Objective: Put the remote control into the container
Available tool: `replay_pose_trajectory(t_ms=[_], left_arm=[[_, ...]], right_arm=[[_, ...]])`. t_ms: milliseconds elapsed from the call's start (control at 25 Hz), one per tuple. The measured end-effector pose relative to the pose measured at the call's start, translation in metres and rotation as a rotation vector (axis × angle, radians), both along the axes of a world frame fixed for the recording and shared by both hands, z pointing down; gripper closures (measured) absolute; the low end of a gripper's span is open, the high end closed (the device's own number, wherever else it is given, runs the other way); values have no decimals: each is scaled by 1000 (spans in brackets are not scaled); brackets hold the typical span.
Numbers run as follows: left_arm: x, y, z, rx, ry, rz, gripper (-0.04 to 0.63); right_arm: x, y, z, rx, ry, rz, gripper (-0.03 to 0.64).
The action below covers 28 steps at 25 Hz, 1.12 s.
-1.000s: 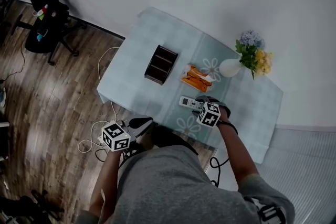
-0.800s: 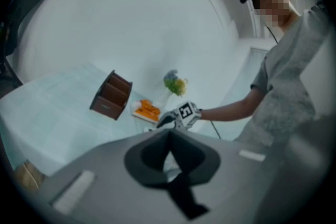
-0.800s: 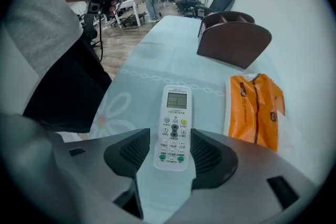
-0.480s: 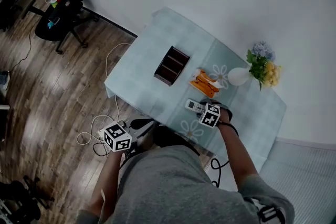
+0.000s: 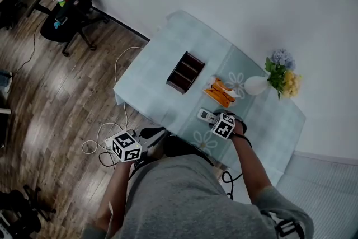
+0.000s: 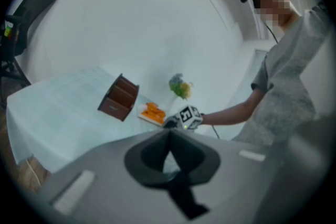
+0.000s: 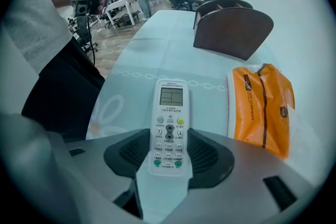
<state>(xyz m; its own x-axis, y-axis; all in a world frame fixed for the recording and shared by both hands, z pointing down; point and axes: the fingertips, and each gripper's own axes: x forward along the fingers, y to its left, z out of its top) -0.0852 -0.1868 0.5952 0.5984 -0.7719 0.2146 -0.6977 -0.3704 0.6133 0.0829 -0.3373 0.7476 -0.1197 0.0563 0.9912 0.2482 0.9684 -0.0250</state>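
Right gripper view shows the right gripper (image 7: 169, 153), jaws just opened wide, straddling the button end of the remote control (image 7: 169, 123) at frame centre, so a grip this far off-middle may let it swing and miss the container (image 7: 232, 30) at upper right; the left gripper (image 6: 169, 136) hangs shut, empty.

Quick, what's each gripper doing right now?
Left gripper: shut, empty.
Right gripper: open, jaws just opened wider; remote lies between them, not gripped.
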Motion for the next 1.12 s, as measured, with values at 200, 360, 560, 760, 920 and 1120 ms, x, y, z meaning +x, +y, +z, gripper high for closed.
replay_pose_trajectory(t_ms=[200,360,560,760,920,1120], left_arm=[[0,-10,-7,21,-18,24,594],[-5,-14,-11,32,-31,26,594],[-15,-9,-11,30,-37,5,594],[-22,-4,-9,24,-35,-12,594],[-26,-2,-12,32,-38,-16,592],[-22,2,-13,33,-42,1,551]], right_arm=[[-10,8,-9,-50,-55,79,385],[-24,12,-21,-77,-120,111,385],[-39,17,-32,-80,-158,106,385],[-51,22,-39,-101,-196,114,385],[-64,28,-51,-127,-241,119,385],[-73,37,-61,-151,-284,121,385]])
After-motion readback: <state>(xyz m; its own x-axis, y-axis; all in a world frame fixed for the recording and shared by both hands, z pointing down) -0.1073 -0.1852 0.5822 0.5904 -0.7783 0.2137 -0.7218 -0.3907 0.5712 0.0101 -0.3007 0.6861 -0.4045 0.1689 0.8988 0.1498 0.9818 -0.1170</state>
